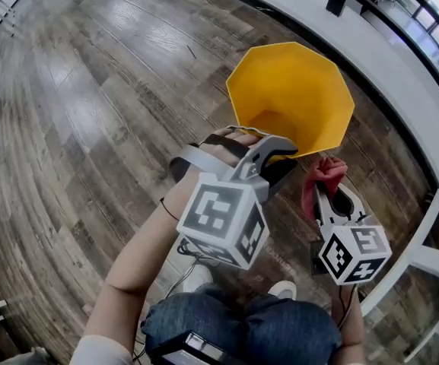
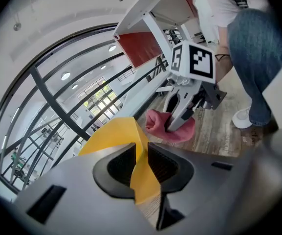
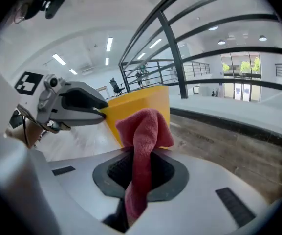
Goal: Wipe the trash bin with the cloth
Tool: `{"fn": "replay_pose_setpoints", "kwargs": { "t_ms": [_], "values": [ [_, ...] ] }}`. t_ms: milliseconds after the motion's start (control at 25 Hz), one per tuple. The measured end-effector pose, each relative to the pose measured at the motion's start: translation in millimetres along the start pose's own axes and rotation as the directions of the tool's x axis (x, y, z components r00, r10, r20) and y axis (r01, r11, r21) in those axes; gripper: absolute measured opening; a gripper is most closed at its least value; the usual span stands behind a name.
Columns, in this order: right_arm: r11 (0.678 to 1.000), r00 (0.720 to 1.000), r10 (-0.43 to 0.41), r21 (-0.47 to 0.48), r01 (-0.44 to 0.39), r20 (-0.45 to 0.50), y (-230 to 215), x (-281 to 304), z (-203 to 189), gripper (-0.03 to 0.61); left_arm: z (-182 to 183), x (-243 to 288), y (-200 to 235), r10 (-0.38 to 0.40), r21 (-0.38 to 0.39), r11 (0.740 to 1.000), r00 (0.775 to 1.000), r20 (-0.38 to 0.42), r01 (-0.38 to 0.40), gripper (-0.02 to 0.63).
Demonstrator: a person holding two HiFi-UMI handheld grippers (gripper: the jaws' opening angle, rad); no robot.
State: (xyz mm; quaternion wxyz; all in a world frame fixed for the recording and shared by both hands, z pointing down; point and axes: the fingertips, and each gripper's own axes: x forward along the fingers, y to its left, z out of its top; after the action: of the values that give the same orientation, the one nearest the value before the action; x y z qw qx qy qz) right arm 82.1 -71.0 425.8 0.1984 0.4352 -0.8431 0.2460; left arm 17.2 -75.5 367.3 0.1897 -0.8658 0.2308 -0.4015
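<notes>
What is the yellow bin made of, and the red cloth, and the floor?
The bin looks like plastic: it is one even yellow, smooth and a little shiny, with thin, flat-sided walls. The cloth looks like soft fabric, perhaps microfibre: its surface is fuzzy, and it folds and droops. The floor looks like glossy wood planks with grain, though it could be wood-look laminate.

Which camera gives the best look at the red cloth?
The right gripper view: the cloth fills the centre, clamped in the right gripper. The head view shows only a small red bunch beside the trash bin; the left gripper view shows it farther off, beyond the bin's rim.
</notes>
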Motion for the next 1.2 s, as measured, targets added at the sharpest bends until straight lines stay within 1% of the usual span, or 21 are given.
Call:
{"fn": "replay_pose_setpoints", "kwargs": {
  "t_ms": [80, 200, 280, 360, 480, 800, 1080, 1200],
  "values": [
    [0.997, 0.999, 0.012, -0.072, -0.009, 0.035, 15, -5, 18, 0.051, 4, 5, -1, -0.008, 0.002, 1.0, 1.0, 0.0, 0.008, 0.078],
    [0.987, 0.998, -0.008, -0.16, 0.017, 0.059, 23, -2, 29, 0.051, 5, 8, -2, -0.017, 0.015, 1.0, 1.0, -0.016, 0.017, 0.078],
    [0.983, 0.998, -0.017, -0.179, 0.027, 0.056, 24, 5, 29, 0.051, 5, 8, -1, -0.018, 0.012, 1.0, 1.0, -0.014, 0.018, 0.078],
    [0.984, 0.999, -0.02, -0.178, 0.028, 0.049, 23, 12, 26, 0.051, 6, 8, -1, -0.013, 0.015, 1.0, 1.0, -0.004, 0.013, 0.078],
    [0.981, 0.999, -0.029, -0.19, 0.036, 0.039, 22, 24, 21, 0.051, 7, 6, -2, 0.007, 0.029, 1.0, 1.0, 0.022, -0.008, 0.078],
    [0.975, 0.996, -0.048, -0.221, 0.031, -0.074, 12, 57, -21, 0.051, 7, 6, -2, 0.009, 0.023, 1.0, 1.0, 0.027, -0.01, 0.078],
    [0.963, 0.98, -0.095, -0.266, 0.045, -0.177, -1, 90, -64, 0.051, 7, 6, -3, 0.003, 0.023, 1.0, 1.0, 0.015, -0.003, 0.077],
    [0.963, 0.97, -0.111, -0.266, 0.051, -0.216, -8, 102, -80, 0.051, 7, 7, -3, 0.009, 0.022, 1.0, 1.0, 0.02, -0.009, 0.078]
  ]
}}
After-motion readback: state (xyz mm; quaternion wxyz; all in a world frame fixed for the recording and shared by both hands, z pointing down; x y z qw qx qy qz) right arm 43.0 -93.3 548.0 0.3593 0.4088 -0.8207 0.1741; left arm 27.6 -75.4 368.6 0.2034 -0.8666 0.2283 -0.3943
